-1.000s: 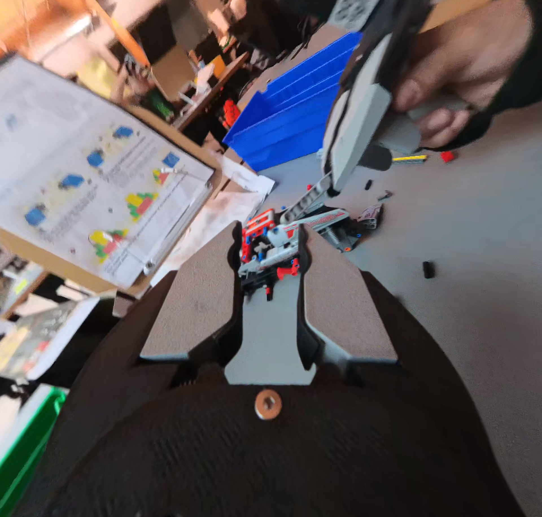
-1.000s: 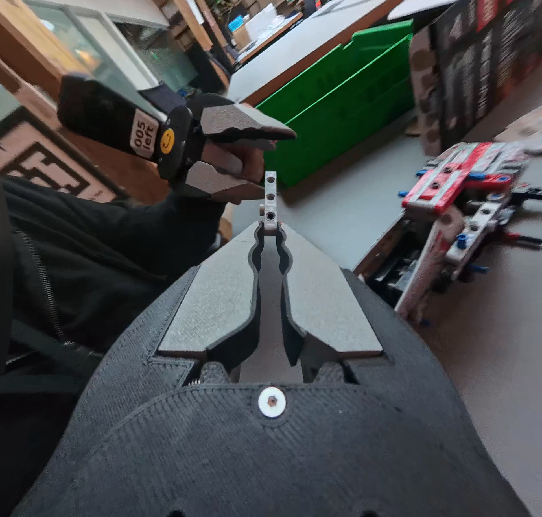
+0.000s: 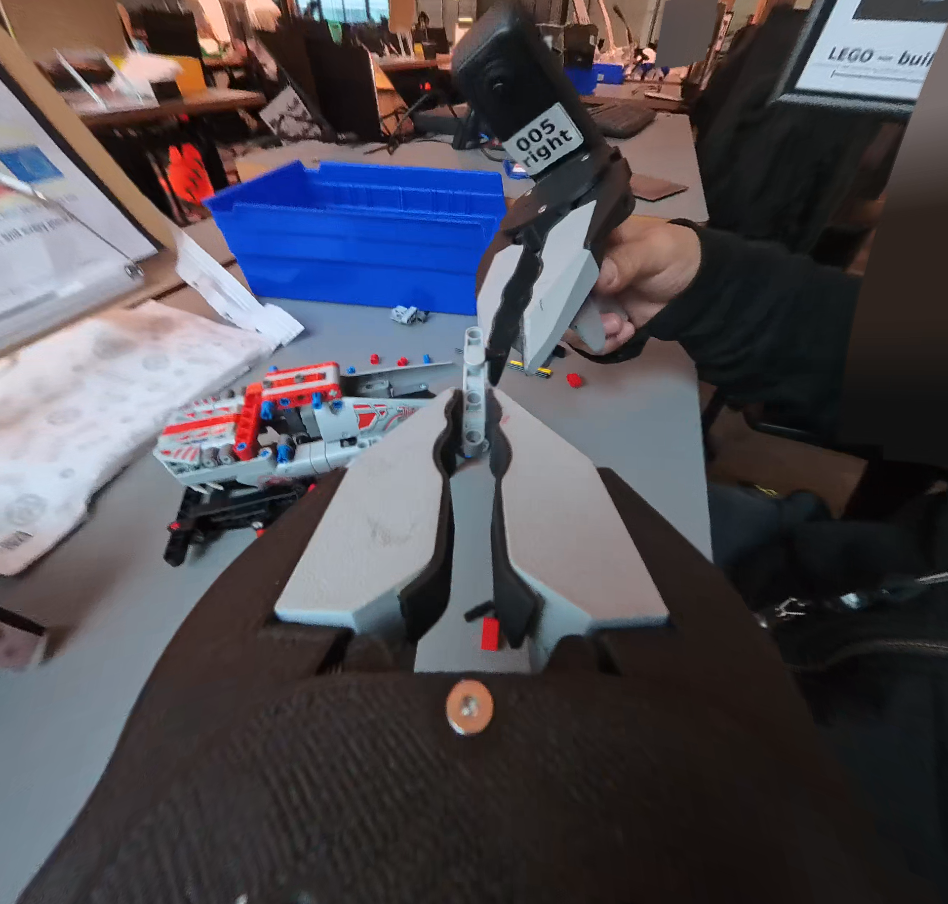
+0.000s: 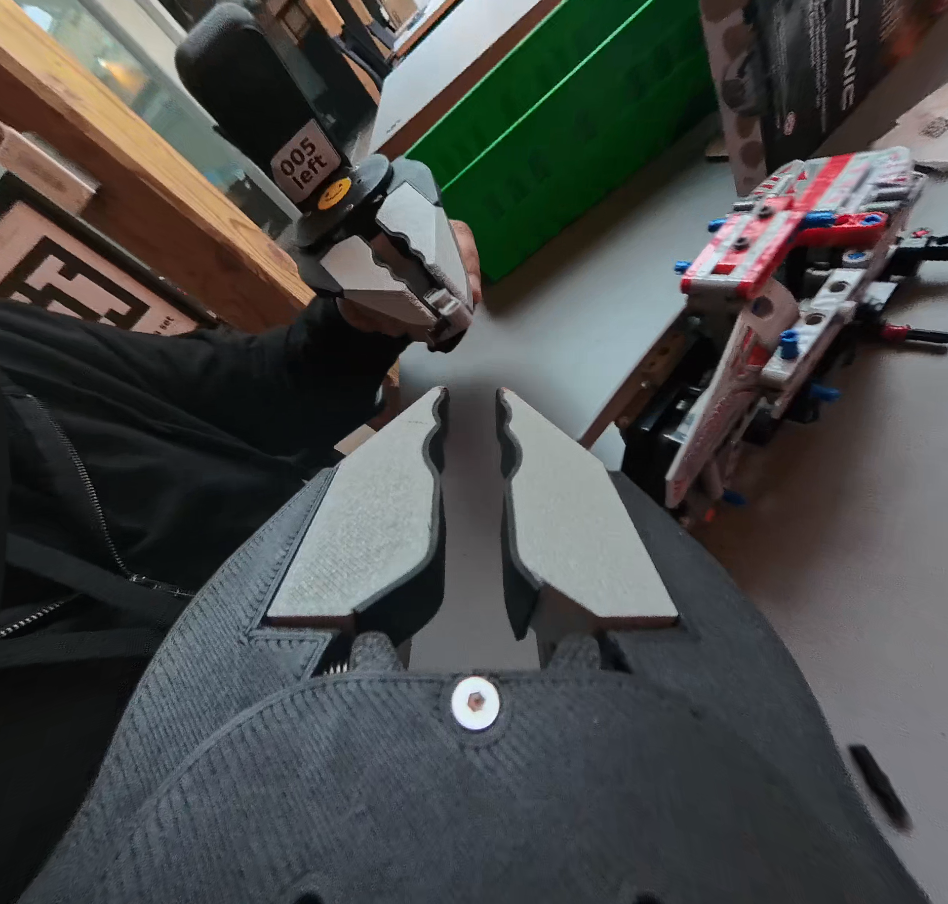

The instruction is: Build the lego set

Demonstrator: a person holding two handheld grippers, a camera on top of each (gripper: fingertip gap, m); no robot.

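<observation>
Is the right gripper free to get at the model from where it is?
Probably yes. The right gripper is open and empty, and bare table lies between it and the model; the left gripper sits off to the other side.

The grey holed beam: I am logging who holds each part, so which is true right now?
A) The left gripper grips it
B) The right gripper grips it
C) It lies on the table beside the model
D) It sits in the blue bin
A: the grey holed beam stands clamped between the left gripper fingertips, while the right gripper is open and empty.
</observation>
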